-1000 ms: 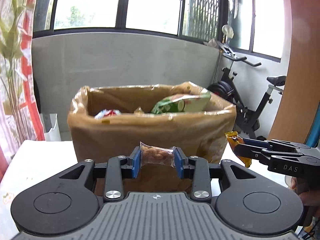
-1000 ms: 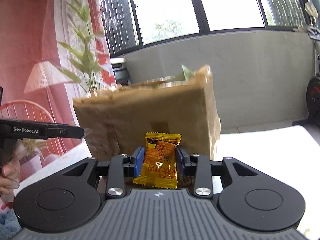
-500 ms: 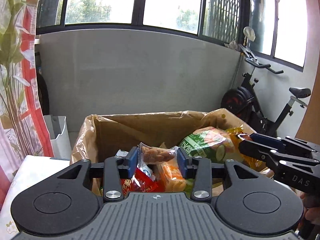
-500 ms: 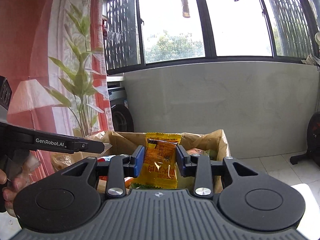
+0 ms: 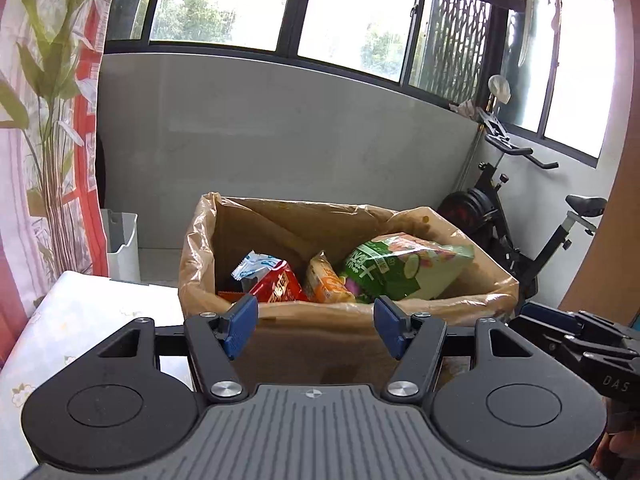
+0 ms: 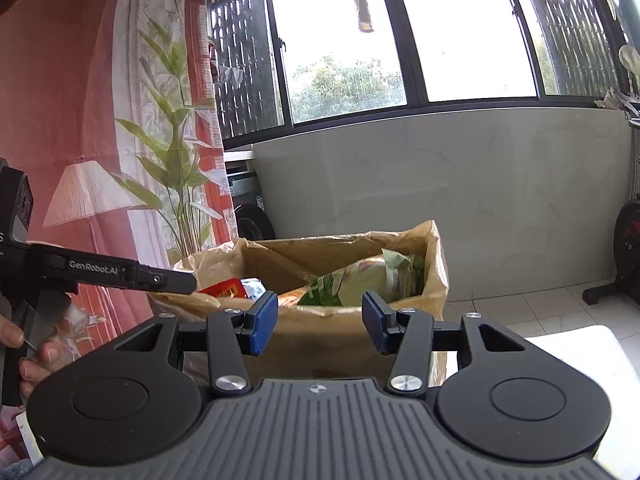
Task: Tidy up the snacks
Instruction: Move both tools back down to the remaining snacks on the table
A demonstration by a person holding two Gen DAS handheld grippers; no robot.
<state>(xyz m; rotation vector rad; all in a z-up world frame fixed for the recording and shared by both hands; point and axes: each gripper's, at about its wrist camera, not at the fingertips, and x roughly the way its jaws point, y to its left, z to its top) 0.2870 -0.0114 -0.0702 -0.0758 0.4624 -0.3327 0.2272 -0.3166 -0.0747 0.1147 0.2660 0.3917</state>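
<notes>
Item: snacks [image 5: 352, 276], lying in the lined box [image 5: 404, 316] on the worktop [image 5: 100, 312]. Our left gripper [image 5: 316, 326] and right gripper [image 6: 320, 322]: both wide, empty, facing the box. Step: between deposits, we judge. Next: find another loose snack; none visible here.

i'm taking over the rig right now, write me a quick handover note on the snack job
Left gripper: open, holding nothing, in front of the box's near wall.
Right gripper: open, holding nothing, also at the near wall.
Lined cardboard box on the table holds the green bag, orange pack, red pack and blue-white pack.
Done: those snacks are in the box.
Left: no loose snack in view; check the table outside the views.
</notes>
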